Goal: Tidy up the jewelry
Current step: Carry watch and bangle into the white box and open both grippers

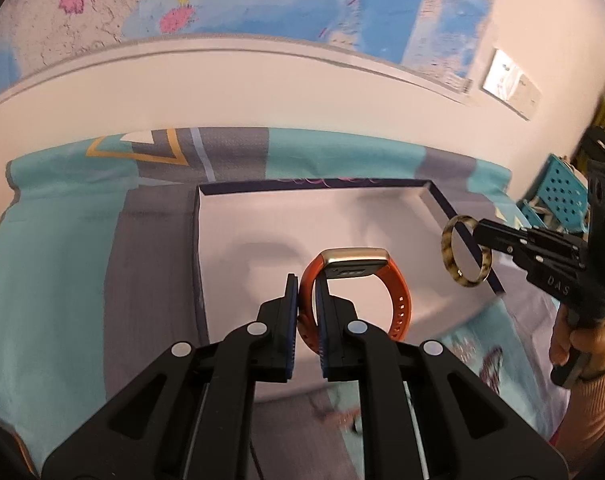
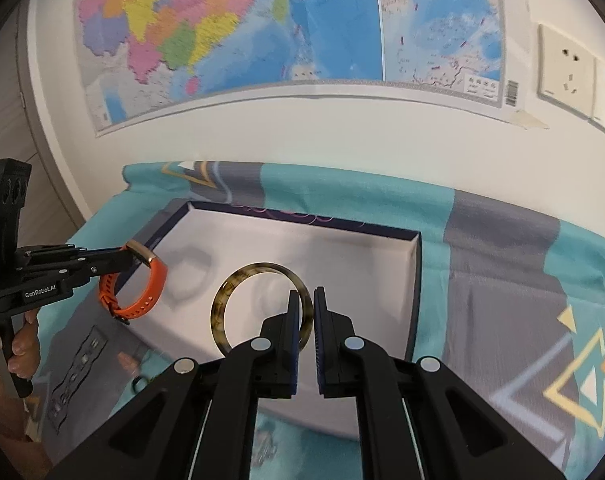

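Observation:
My left gripper (image 1: 307,292) is shut on the strap of an orange watch (image 1: 398,304) with a gold case, held above the white-lined box (image 1: 262,216); it also shows in the right wrist view (image 2: 134,256) with the watch (image 2: 152,284) hanging from it over the box's left edge. My right gripper (image 2: 306,300) is shut on a tortoiseshell bangle (image 2: 222,300), held upright above the box's white lining (image 2: 342,248). In the left wrist view the right gripper (image 1: 482,236) holds the bangle (image 1: 448,252) over the box's right rim.
The box has a dark blue rim (image 2: 416,280) and sits on a teal and grey patterned cloth (image 2: 502,280). A wall with a map (image 2: 262,20) and sockets (image 2: 566,64) lies behind. A teal perforated basket (image 1: 558,192) is at right. Small items (image 2: 138,380) lie on the cloth in front of the box.

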